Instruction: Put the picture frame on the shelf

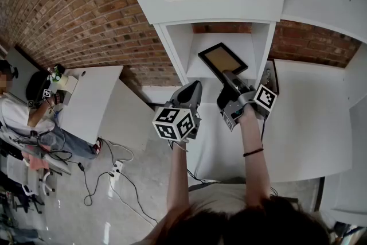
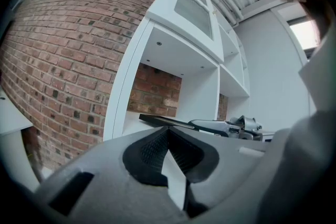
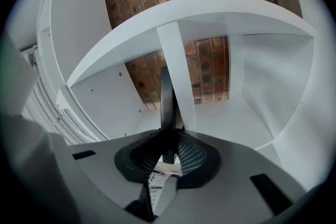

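Head view: right tongs (image 1: 230,75) extended forward, clamping picture frame (image 1: 221,58) over shelf (image 1: 175,46).

Hidden behind right gripper (image 1: 227,75), centre of head view: near corner of frame (image 1: 222,58). Cropped at left edge: seated person (image 1: 26,115). Edge-on in right gripper view, face of frame unseen.

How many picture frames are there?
1 for sure: the picture frame in the right tool, over the shelf. A dark-edged thing beside the shelf may be another.
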The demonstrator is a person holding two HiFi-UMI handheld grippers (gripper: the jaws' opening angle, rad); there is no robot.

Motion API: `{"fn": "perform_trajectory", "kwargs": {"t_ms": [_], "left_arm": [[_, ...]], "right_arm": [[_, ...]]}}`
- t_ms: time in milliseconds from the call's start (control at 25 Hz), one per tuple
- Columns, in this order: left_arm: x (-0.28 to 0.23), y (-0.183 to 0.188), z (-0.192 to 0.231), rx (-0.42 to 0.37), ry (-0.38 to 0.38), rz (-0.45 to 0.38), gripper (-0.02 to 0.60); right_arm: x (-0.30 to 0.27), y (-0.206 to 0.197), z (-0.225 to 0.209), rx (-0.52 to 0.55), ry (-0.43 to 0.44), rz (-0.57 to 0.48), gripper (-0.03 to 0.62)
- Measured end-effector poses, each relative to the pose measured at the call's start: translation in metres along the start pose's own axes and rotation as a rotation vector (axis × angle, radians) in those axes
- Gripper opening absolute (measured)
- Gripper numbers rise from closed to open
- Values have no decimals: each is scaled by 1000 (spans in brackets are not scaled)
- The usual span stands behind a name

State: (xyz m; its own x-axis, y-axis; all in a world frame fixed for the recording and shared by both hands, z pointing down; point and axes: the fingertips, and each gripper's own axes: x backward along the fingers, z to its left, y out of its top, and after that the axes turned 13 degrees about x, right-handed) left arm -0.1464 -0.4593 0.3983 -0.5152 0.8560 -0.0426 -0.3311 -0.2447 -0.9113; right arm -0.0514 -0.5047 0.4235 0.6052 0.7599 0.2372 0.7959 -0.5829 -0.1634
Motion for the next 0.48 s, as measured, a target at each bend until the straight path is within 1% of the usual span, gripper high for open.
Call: {"fn": "perform_trajectory", "kwargs": {"t_ms": [480], "left_arm": [[0, -2, 0, 6, -2, 6, 11]], "right_arm": [[1, -4, 0, -6, -19, 16, 71]]}}
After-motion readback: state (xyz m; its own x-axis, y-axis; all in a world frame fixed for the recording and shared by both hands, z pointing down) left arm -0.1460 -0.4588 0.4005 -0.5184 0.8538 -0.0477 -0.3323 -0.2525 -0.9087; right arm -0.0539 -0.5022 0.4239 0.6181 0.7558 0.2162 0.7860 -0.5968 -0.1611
